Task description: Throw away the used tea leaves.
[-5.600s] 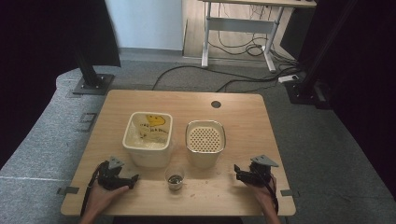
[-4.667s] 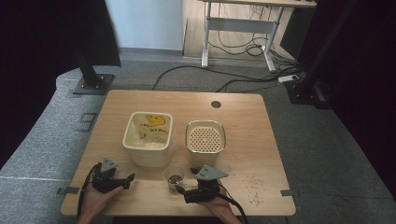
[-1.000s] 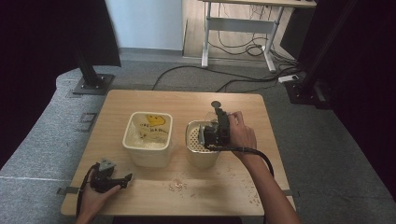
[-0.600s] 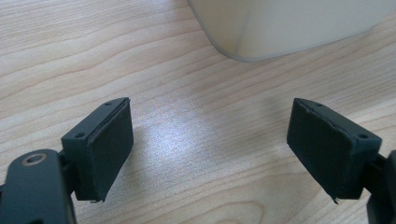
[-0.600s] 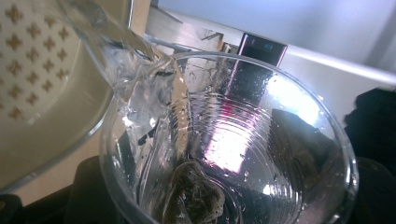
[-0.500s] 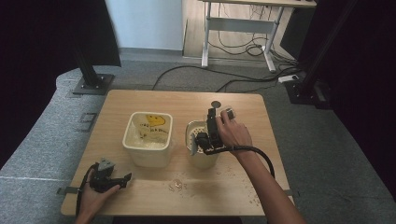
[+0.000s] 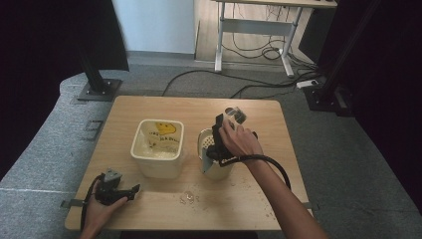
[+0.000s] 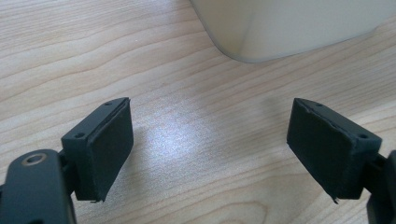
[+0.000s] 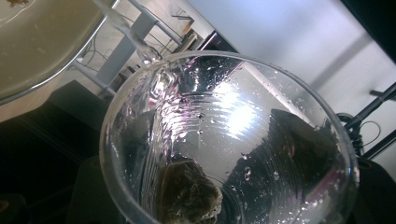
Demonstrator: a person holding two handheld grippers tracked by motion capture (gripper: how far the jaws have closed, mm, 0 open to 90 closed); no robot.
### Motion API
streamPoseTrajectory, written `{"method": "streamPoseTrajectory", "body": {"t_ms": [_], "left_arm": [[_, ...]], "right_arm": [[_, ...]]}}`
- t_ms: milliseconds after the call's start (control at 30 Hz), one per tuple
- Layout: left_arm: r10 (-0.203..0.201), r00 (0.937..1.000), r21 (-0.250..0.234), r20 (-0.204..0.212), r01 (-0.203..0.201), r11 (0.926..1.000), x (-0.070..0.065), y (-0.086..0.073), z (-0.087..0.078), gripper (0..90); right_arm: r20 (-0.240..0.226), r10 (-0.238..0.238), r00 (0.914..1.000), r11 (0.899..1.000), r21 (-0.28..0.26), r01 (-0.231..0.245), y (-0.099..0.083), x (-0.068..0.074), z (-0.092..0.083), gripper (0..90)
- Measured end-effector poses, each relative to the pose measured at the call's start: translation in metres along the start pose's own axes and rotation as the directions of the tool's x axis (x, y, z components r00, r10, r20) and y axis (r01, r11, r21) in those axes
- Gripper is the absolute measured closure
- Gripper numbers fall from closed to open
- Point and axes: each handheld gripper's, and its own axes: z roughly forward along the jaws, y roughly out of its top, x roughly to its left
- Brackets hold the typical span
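We see a wooden desk (image 7: 149, 107) standing on grey carpet (image 7: 59, 139). Behind it a pale wall (image 7: 157, 25) meets a strip of wooden floor (image 7: 209, 35), where a white-legged table (image 7: 254, 35) stands over a tangle of black cables (image 7: 249, 87). Black curtains (image 7: 45, 50) hang at both sides, and two dark stands (image 7: 97, 84) rest on the carpet.

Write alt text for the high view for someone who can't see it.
A person's right hand tips a small clear glass, held in the right gripper, over a round strainer pot on a wooden table. A cream tub stands to its left, and the left gripper rests near the front edge.
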Motion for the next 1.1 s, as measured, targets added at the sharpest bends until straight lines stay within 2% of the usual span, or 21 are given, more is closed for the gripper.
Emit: {"method": "streamPoseTrajectory", "body": {"t_ms": [133, 167, 200, 267, 300, 333, 367, 400, 433, 467, 500, 600, 733, 867, 1100], "left_arm": [[-0.001, 1.0000, -0.001, 0.000, 0.001, 1.0000, 0.000, 0.000, 0.000, 14.8], [-0.001, 1.0000, 0.002, 0.000, 0.001, 1.0000, 0.000, 0.000, 0.000, 14.8], [0.001, 1.0000, 0.003, 0.000, -0.001, 1.0000, 0.000, 0.000, 0.000, 14.8], [0.004, 1.0000, 0.005, 0.000, -0.004, 1.0000, 0.000, 0.000, 0.000, 14.8], [0.004, 1.0000, 0.005, 0.000, -0.004, 1.0000, 0.000, 0.000, 0.000, 14.8], [0.002, 1.0000, 0.005, -0.001, -0.002, 1.0000, 0.000, 0.000, 0.001, 14.8], [0.000, 1.0000, 0.004, -0.001, 0.000, 1.0000, 0.000, 0.000, 0.001, 14.8], [0.000, 1.0000, 0.004, -0.001, 0.000, 1.0000, 0.000, 0.000, 0.001, 14.7], [0.001, 1.0000, 0.003, 0.001, -0.001, 1.0000, 0.000, 0.000, 0.000, 14.7], [0.002, 1.0000, 0.002, 0.001, -0.002, 1.0000, 0.000, 0.000, 0.000, 14.8], [0.000, 1.0000, 0.002, 0.001, 0.000, 1.0000, 0.000, 0.000, 0.000, 14.8], [0.001, 1.0000, 0.005, 0.000, -0.001, 1.0000, 0.000, 0.000, 0.001, 14.8], [0.001, 1.0000, 0.004, 0.001, -0.001, 1.0000, 0.000, 0.000, 0.000, 14.8], [0.002, 1.0000, 0.005, 0.000, -0.002, 1.0000, 0.000, 0.000, 0.000, 14.8], [0.006, 1.0000, 0.007, 0.001, -0.006, 1.0000, -0.001, 0.000, 0.001, 14.8]], "right_arm": [[0.009, -0.023, 0.9997, 1.000, 0.007, 0.023, -0.001, 0.001, 0.000, 36.6], [0.016, -0.037, 0.9992, 0.999, 0.016, 0.037, -0.001, 0.001, 0.000, 36.5], [0.024, -0.072, 0.9971, 0.997, 0.017, 0.072, 0.001, 0.003, -0.001, 36.4], [0.024, -0.097, 0.9950, 0.995, -0.004, 0.098, 0.004, 0.003, -0.004, 36.4], [0.025, -0.041, 0.9989, 0.999, 0.001, 0.041, 0.001, -0.003, -0.003, 36.4], [0.032, -0.026, 0.9992, 1.000, 0.015, 0.026, 0.000, -0.005, -0.002, 36.3], [0.031, -0.059, 0.9978, 0.998, 0.014, 0.058, 0.001, -0.004, -0.002, 36.2], [0.031, -0.059, 0.9978, 0.998, 0.014, 0.058, 0.001, -0.004, -0.002, 36.2], [0.030, -0.090, 0.9955, 0.996, -0.001, 0.090, 0.004, -0.002, -0.004, 36.2], [0.038, -0.088, 0.9954, 0.996, -0.014, 0.089, 0.005, -0.001, -0.005, 36.2], [0.038, -0.048, 0.9982, 0.999, 0.004, 0.047, 0.003, -0.004, -0.003, 36.2], [0.032, -0.064, 0.9974, 0.998, 0.005, 0.064, 0.003, -0.003, -0.003, 36.1], [0.019, -0.009, 0.9998, 1.000, -0.006, 0.009, 0.001, -0.004, -0.004, 36.2], [0.021, 0.010, 0.9997, 1.000, 0.005, -0.010, -0.008, -0.003, -0.002, 36.4], [0.013, 0.030, 0.9995, 0.999, 0.012, -0.030, -0.014, 0.001, -0.002, 36.5]]}}
